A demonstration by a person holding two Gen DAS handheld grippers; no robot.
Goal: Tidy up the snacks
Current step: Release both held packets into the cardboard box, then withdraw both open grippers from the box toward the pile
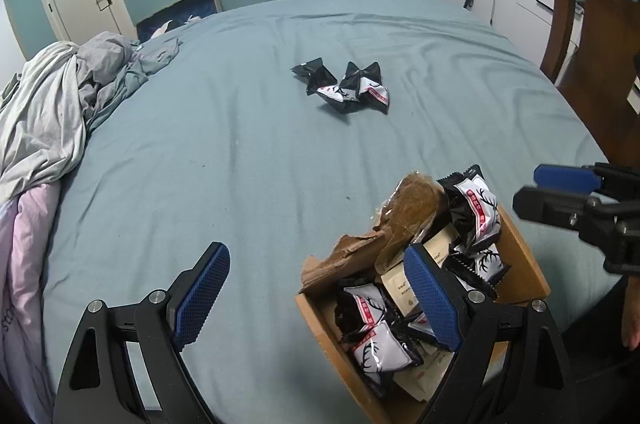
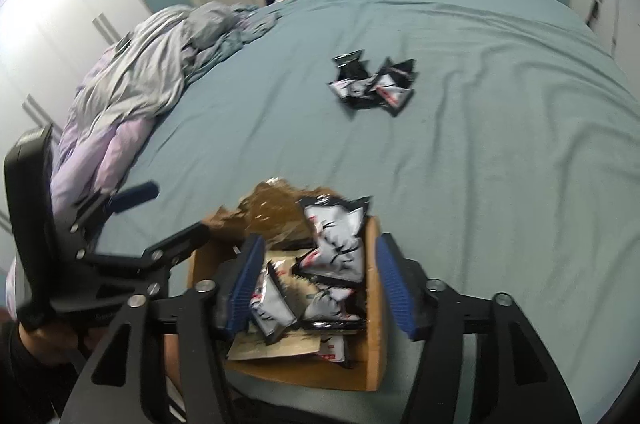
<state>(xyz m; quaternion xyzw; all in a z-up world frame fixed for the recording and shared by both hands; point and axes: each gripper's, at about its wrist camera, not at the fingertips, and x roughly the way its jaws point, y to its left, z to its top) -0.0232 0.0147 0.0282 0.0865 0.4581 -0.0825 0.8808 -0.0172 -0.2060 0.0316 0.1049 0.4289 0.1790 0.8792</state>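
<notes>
A wooden box [image 1: 520, 256] sits on a bed [image 1: 240, 144] covered with a blue-grey sheet, close to the near edge. It is heaped with snack packets [image 1: 380, 348], black and white with an antler print, plus flat beige sachets and a crumpled brown wrapper [image 1: 412, 208] leaning over its far rim. One packet stands upright against the box's far corner.

Further up the bed, well apart from the box, lies a small pile [image 1: 348, 88] of the same black packets (three or four, hard to count).

The left tool [image 1: 316, 300] hangs over the sheet with its jaws spread wide and nothing between them; its right finger is over the box, its left one above bare sheet.

The right tool [image 2: 316, 288] points down into the box, jaws parted and pressing on nothing; packets lie loose below and between its blue pads [image 2: 248, 284], and one finger is outside the box wall. The picture here is blurred.

A rumpled grey duvet [image 1: 52, 104] is bunched at the bed's left side.
</notes>
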